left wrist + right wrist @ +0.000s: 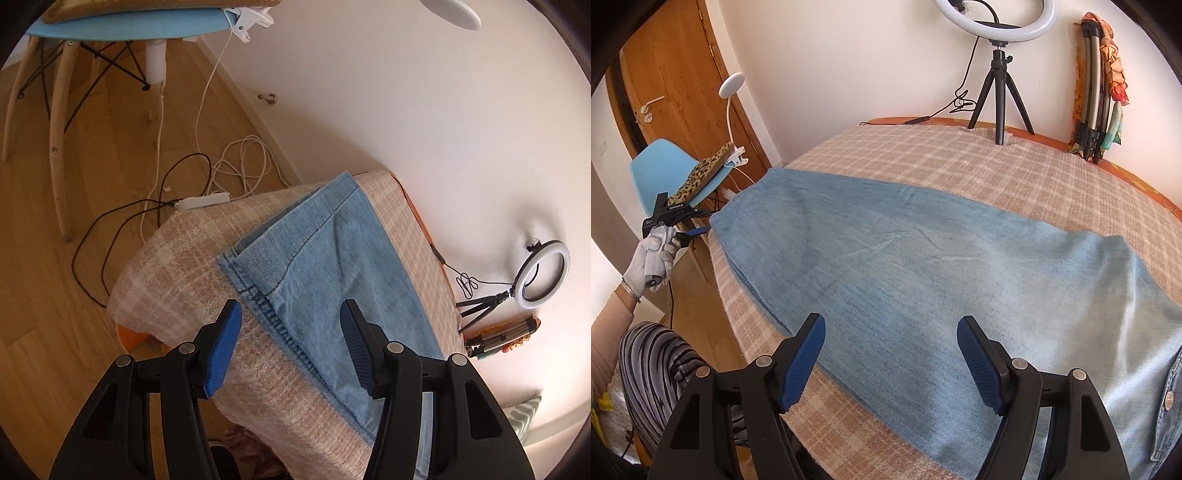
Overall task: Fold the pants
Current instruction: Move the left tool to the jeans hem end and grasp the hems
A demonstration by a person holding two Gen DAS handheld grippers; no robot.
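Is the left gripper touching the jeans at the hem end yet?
Apart. The right wrist view shows the left gripper held off the table edge, clear floor between its tips and the jeans hem.

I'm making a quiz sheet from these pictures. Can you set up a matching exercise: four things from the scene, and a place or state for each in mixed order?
Things:
1. jeans
2. ring light
3. blue chair
4. right gripper

Places or states:
A. on a tripod at the table's far edge
B. open, holding nothing
C. laid flat on the checked cloth
D. on the floor beside the table

Pairs: 1-C, 2-A, 3-D, 4-B
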